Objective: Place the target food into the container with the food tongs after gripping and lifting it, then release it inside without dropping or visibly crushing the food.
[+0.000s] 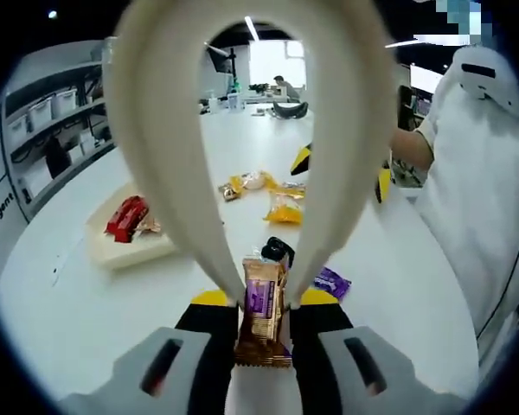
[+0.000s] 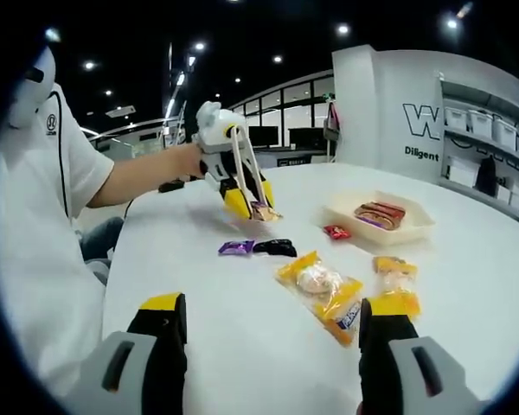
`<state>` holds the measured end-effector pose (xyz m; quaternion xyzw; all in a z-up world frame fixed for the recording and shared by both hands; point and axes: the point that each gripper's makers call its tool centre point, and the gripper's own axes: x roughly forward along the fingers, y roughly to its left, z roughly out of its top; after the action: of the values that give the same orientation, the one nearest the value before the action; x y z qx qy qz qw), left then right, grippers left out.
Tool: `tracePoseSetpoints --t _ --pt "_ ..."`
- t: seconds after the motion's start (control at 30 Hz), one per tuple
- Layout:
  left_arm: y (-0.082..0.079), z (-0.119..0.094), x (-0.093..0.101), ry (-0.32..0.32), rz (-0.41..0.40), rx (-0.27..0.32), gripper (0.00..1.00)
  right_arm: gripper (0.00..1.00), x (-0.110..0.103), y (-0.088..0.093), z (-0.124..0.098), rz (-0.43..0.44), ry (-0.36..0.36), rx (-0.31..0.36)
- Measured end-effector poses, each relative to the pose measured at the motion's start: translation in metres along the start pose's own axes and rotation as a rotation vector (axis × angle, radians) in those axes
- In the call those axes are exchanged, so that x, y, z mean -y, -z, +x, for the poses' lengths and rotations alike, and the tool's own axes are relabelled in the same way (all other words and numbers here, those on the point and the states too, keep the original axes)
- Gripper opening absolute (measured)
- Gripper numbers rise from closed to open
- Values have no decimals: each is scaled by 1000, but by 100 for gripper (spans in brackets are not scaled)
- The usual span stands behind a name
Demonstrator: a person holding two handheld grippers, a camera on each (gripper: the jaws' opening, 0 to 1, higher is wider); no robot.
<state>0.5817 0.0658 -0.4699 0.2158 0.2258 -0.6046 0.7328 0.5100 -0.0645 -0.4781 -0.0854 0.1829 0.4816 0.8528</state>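
My left gripper (image 1: 265,301) is shut on cream food tongs (image 1: 160,130), whose arms loop up through the left gripper view. The tong tips pinch a brown and purple snack bar (image 1: 261,327), held upright above the white table (image 1: 86,311). The right gripper view shows the same left gripper (image 2: 233,177) with the tongs (image 2: 246,164) and the snack bar (image 2: 261,211) low over the table, left of the cream container (image 2: 381,223). That container (image 1: 125,246) holds a red packet (image 1: 126,218). My right gripper (image 2: 277,341) is open and holds nothing, near the table's edge.
Loose packets lie on the table: purple (image 2: 235,247), black (image 2: 275,247), small red (image 2: 336,232) and yellow ones (image 2: 322,292) (image 2: 394,281). A person in white (image 2: 43,216) sits at the table's side. Shelves with bins (image 1: 56,112) line the wall.
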Motion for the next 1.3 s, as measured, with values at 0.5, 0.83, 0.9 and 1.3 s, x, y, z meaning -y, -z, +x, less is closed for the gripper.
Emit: tracePoseSetpoints --t 0.5,0.83,0.9,1.3 --pt "-41 4 -16 6 53 19 22 81 2 0 -4 5 7 10" --pt "-67 11 -39 -10 67 30 21 81 3 1 -6 9 12 14" --pt "-71 12 -43 -16 70 30 21 81 3 2 -6 10 14 13" --pt "-96 34 -70 -34 74 60 21 81 5 3 -8 16 19 12"
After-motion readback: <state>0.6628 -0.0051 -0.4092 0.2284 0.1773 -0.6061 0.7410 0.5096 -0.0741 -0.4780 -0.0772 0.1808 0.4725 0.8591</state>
